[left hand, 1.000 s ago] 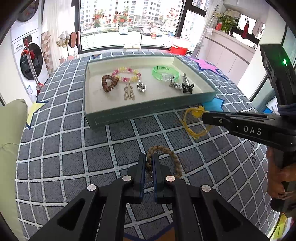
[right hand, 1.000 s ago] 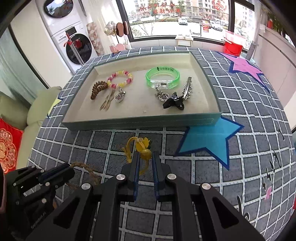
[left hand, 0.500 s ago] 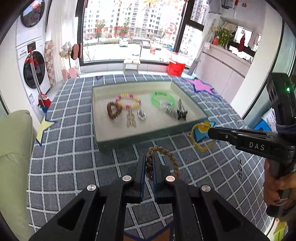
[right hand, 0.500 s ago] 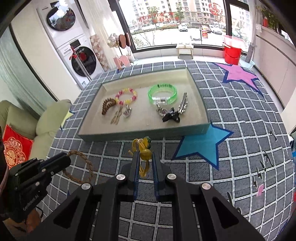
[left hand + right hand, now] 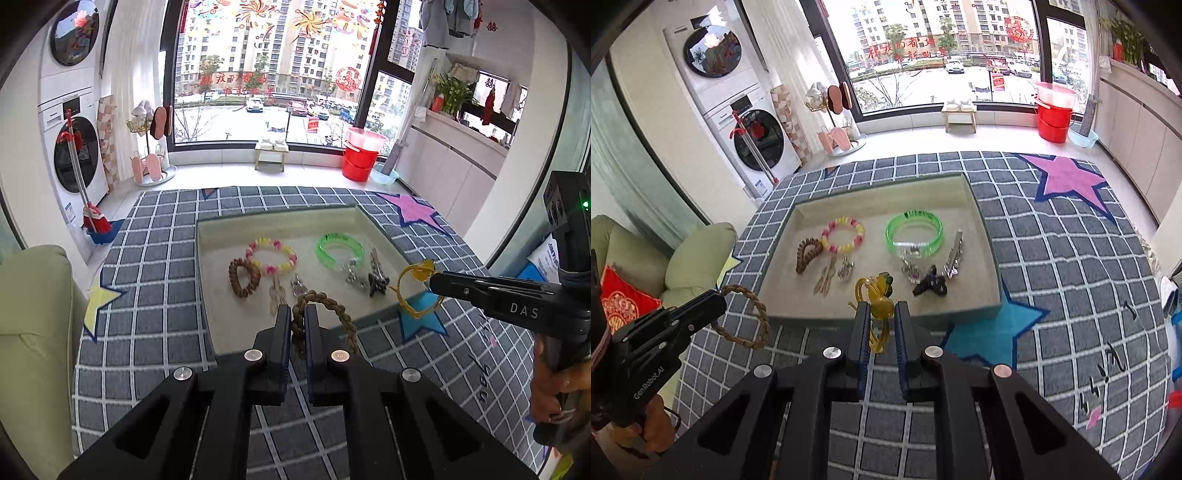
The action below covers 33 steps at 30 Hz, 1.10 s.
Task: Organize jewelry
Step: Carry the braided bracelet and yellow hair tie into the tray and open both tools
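Checked rug [image 5: 1052, 258] bearing tray [image 5: 991, 258]

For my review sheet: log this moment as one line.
left gripper: shut on braided brown bracelet | right gripper: shut on yellow hair tie | both above tray front edge

A home's laundry balcony: stacked washing machines [image 5: 738, 103] far left of the fingers, a red bucket [image 5: 364, 157] and hanging clothes [image 5: 439, 18] beyond.

Bright daylight from the window [image 5: 273, 70]; sharp, with fisheye-bent edges.
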{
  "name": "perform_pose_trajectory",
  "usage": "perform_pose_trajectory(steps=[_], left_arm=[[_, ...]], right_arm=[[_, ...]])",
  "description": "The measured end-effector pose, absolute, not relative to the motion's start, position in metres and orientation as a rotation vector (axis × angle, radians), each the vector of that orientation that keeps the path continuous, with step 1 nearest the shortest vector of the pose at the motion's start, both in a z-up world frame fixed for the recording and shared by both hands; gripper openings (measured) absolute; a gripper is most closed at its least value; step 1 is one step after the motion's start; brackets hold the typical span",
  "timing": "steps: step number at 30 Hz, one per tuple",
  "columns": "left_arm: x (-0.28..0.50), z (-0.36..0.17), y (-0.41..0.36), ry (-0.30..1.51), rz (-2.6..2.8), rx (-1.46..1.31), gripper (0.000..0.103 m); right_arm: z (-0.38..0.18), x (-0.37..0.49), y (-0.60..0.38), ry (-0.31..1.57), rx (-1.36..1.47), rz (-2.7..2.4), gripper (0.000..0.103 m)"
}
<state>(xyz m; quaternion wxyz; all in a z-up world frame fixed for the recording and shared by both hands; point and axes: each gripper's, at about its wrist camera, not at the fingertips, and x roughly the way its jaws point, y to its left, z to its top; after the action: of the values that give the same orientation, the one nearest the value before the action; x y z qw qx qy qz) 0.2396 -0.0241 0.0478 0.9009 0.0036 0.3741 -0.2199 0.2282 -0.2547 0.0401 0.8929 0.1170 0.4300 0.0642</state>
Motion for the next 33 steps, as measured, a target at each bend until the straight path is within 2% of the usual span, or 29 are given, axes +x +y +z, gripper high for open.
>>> perform_pose_trajectory(steps=[20,33], left_arm=[[0.322,0.007,-0.05,0.839,-0.402,0.039,0.021],[0.338,-0.024,-0.056,0.892,-0.363,0.078,0.021]], right_arm=[[0.0,0.309,-0.25,0.962,0.281,0.137,0.014],[-0.031,0.33,-0.26,1.012,0.266,0.073,0.014]])
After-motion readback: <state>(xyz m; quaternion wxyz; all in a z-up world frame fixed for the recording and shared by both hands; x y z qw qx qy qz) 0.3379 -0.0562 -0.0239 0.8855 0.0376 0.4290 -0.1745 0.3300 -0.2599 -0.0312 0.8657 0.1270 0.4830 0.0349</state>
